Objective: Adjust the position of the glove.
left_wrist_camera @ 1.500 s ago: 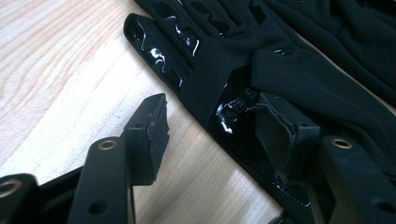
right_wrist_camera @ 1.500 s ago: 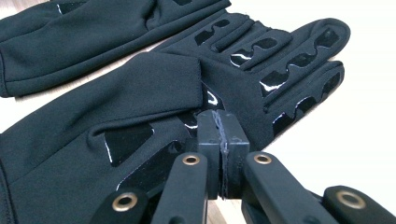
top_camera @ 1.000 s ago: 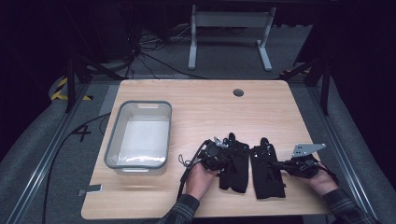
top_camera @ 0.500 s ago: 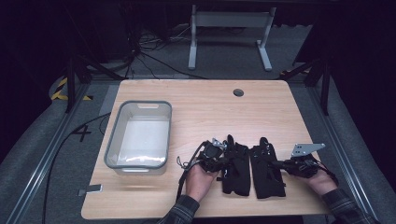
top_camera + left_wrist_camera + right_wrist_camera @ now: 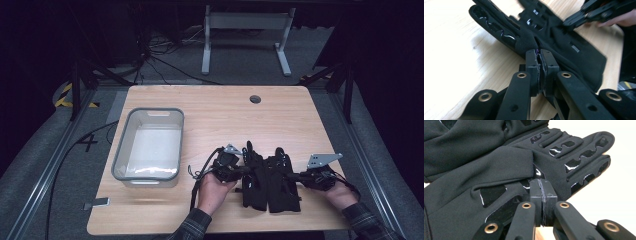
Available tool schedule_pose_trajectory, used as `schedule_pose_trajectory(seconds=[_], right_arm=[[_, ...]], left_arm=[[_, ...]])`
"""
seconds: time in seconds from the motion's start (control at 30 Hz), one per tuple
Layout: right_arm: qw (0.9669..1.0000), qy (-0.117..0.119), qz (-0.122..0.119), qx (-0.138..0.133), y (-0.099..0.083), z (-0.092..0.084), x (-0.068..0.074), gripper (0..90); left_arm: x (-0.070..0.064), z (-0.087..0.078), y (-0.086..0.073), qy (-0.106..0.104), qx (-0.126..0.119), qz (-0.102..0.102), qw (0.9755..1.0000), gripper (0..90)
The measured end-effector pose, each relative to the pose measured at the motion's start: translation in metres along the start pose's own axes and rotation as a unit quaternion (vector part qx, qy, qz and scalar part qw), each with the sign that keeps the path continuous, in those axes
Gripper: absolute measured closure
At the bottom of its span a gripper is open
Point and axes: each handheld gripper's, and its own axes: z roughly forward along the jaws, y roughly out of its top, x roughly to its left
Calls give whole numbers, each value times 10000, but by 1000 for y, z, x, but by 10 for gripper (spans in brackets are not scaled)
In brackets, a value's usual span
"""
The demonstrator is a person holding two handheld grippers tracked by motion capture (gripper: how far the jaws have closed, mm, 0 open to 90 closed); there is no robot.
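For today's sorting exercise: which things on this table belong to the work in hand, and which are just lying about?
In the work:
left glove, pinched by the left tool
right glove, pinched by the right tool

Lying about:
clear plastic bin
small grey tag at the table's edge

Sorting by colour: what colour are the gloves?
Black, with glossy black grip patches; the gloves show best in the right gripper view.

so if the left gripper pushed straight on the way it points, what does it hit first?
The left gripper has its jaws shut at the edge of the nearer black glove, apparently pinching fabric. Straight on, it would run into that glove right away; the other glove lies beyond.
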Motion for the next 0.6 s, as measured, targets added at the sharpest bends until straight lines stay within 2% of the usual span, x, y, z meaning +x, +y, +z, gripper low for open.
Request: schedule_pose_trajectory(seconds=[0.13, 0.37, 0.6], right_arm=[[9999, 69, -78, 38, 5, 5, 5, 900], [9997, 159, -156, 36, 12, 13, 9, 900], [9993, 253, -287, 47, 21, 22, 13, 900]], left_arm=[[-2, -2, 6, -190, -63, 1, 9998, 862], [-4, -1, 13, -354, -106, 24, 9993, 862], [-6, 3, 20, -389, -109, 79, 9992, 861]])
